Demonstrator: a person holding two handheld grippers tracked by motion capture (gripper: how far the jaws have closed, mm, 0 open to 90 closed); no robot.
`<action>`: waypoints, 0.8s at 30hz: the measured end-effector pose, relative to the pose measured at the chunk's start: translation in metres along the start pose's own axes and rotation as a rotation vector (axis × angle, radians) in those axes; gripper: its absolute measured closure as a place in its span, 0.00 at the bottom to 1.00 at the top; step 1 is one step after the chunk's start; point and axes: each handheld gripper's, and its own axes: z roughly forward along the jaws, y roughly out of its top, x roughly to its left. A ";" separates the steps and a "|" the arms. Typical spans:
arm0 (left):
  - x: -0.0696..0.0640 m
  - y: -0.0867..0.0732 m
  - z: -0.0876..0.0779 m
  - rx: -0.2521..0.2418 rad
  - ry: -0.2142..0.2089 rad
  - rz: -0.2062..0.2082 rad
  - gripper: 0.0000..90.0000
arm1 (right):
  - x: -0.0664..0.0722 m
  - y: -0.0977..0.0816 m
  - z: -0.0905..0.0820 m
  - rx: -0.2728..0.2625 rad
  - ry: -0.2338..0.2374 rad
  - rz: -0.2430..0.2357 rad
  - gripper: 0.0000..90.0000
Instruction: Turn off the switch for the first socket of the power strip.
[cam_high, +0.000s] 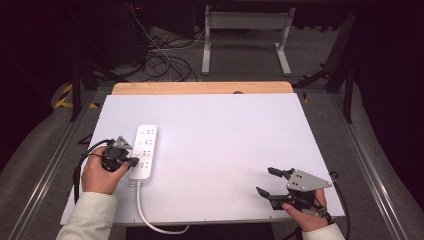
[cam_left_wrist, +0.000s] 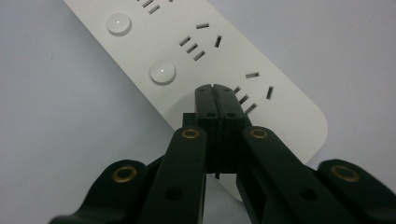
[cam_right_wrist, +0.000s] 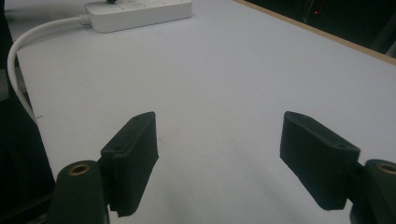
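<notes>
A white power strip (cam_high: 143, 150) lies on the left part of the white board (cam_high: 220, 130), its white cable (cam_high: 150, 220) running off the front edge. My left gripper (cam_high: 134, 162) is shut with nothing between its jaws. In the left gripper view its closed tips (cam_left_wrist: 215, 91) sit over the strip (cam_left_wrist: 210, 51) near its cable end, in line with two round buttons (cam_left_wrist: 162, 73) and beside a socket. I cannot tell whether the tips touch the strip. My right gripper (cam_high: 265, 181) stands open and empty at the front right, low over bare board (cam_right_wrist: 219, 140).
A wooden table edge (cam_high: 200, 88) shows behind the board. Beyond it, cables (cam_high: 160, 60) lie on the floor next to a white table frame (cam_high: 245, 35). The right gripper view has the strip (cam_right_wrist: 140, 11) and its cable (cam_right_wrist: 18, 51) far off at the top left.
</notes>
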 end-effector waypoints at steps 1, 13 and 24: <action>0.000 -0.001 0.000 -0.003 -0.001 -0.002 1.00 | 0.000 0.000 0.000 0.000 0.001 0.000 0.31; -0.001 -0.001 0.000 -0.011 0.021 0.000 1.00 | 0.000 0.000 -0.001 0.000 -0.002 0.000 0.31; -0.002 -0.003 0.001 -0.018 0.011 -0.016 1.00 | 0.000 0.000 -0.001 0.001 -0.002 0.000 0.31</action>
